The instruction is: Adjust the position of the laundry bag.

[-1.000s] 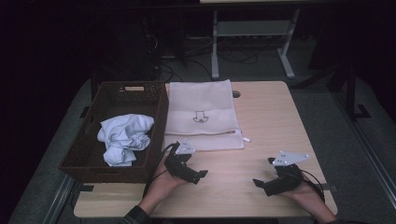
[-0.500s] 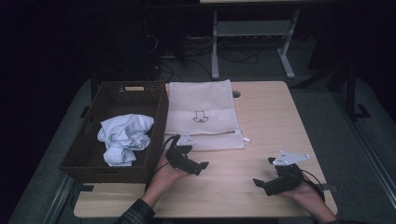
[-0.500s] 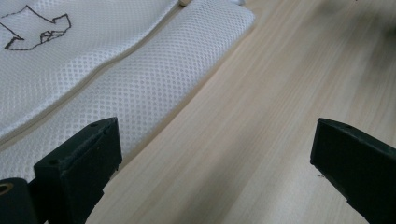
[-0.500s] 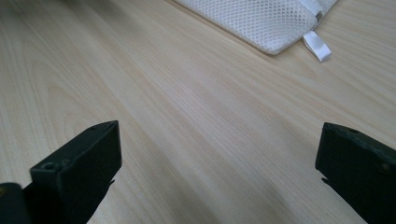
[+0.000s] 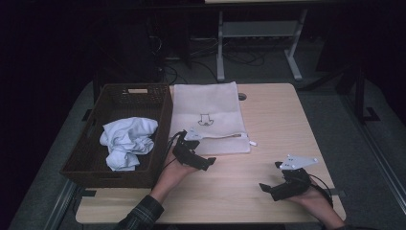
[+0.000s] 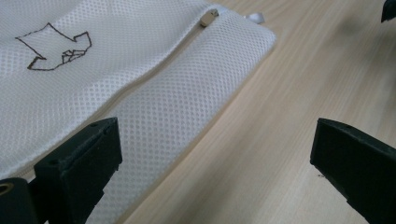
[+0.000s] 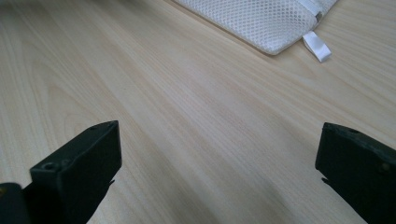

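Observation:
A white mesh zip bag [image 5: 208, 117] with a small dark drawing lies flat on the wooden table [image 5: 268, 120], just right of the basket. My left gripper [image 5: 203, 160] hovers open at the bag's near edge, its left jaw over the mesh [image 6: 140, 84] and its right jaw over bare wood. The zipper pull [image 6: 208, 17] rests near the bag's far corner. My right gripper [image 5: 269, 176] sits low at the front right of the table, open and holding nothing. The bag's corner [image 7: 261, 18] and its white tag [image 7: 316, 46] lie ahead of it.
A dark wicker basket [image 5: 95, 163] stands at the table's left with a crumpled white cloth [image 5: 127, 141] inside. Bare wood stretches between the two grippers and to the right of the bag. Beyond the table stand a metal frame [image 5: 258, 43] and cables on a dark floor.
My left gripper has moved forward and up to the bag's near edge. The right gripper has stayed where it was.

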### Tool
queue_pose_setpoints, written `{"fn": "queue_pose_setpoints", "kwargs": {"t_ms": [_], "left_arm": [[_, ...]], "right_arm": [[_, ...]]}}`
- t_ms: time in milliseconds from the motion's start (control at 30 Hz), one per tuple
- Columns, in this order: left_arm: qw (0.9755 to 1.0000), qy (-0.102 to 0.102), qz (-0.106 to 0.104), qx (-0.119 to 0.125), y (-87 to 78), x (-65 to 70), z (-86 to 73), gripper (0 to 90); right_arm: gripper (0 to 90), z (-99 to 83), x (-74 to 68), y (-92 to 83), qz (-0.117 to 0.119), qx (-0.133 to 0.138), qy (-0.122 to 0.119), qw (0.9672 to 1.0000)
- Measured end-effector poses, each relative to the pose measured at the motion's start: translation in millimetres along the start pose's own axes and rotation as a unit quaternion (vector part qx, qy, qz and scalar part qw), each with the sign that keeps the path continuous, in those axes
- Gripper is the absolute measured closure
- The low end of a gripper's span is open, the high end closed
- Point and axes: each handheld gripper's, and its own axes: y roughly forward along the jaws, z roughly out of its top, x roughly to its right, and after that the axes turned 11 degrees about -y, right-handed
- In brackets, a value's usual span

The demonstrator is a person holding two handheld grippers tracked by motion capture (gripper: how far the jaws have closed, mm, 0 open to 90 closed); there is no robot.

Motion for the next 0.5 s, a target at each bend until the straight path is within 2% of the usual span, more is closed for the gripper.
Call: {"fn": "queue_pose_setpoints", "kwargs": {"t_ms": [500], "left_arm": [[0.9997,-0.018,0.017,0.006,7.5,-17.3,18.1,4.8]], "right_arm": [[0.0,1.4,-0.3,2.2,0.005,-0.001,-0.003,1.0000]]}}
